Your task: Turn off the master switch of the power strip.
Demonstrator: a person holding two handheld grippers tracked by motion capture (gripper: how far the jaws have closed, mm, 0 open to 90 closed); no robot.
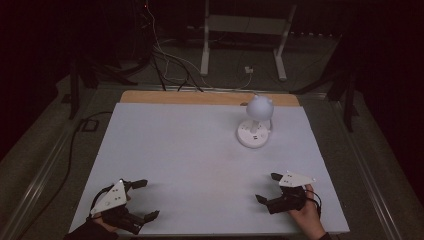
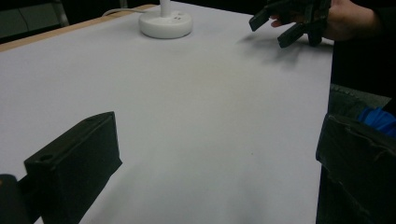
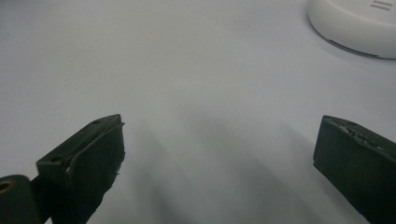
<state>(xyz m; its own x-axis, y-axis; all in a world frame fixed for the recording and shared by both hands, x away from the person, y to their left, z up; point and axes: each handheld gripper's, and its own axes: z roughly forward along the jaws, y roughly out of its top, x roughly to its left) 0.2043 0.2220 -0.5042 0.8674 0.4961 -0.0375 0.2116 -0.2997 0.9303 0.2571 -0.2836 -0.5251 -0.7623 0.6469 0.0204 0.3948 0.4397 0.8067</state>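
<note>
- Left gripper (image 1: pixel 143 200) sits low at the near left corner of the table (image 1: pixel 175 150), jaws spread wide, nothing between them.
- A hand (image 1: pixel 102 220) comes in from the bottom edge behind it, and the grey plate (image 1: pixel 112 196) rides on top.
- Right gripper (image 1: pixel 267 187) hovers at the near right, jaws parted too, and empty.
- Its hand (image 1: pixel 307 212) grips it from the near side, a pale plate (image 1: pixel 295 179) on top.
- The lamp (image 1: pixel 256 120) stands upright at the far right of the table, well apart from both grippers.
- It has a round white base (image 1: pixel 252 137) flat on the white sheet, a short stem, and a bulbous white head (image 1: pixel 260 106) above.
- The right gripper is the nearer of the two to it, straight across the sheet.
- A cable (image 1: pixel 165 55) trails off the far edge of the table toward the floor beyond.
- Left gripper view: both black jaws far apart at the bottom corners, bare white sheet between, the base (image 2: pixel 166 22) at the far end, and the right gripper (image 2: pixel 275 25) up at the top right with its hand (image 2: pixel 348 21).
- Right gripper view: jaws wide apart over plain white surface, the edge of the base (image 3: pixel 355 28) in the top right corner, clear of both jaws.
- A strip of bare wood (image 1: pixel 200 97) shows along the far edge of the table, past the sheet.
</note>
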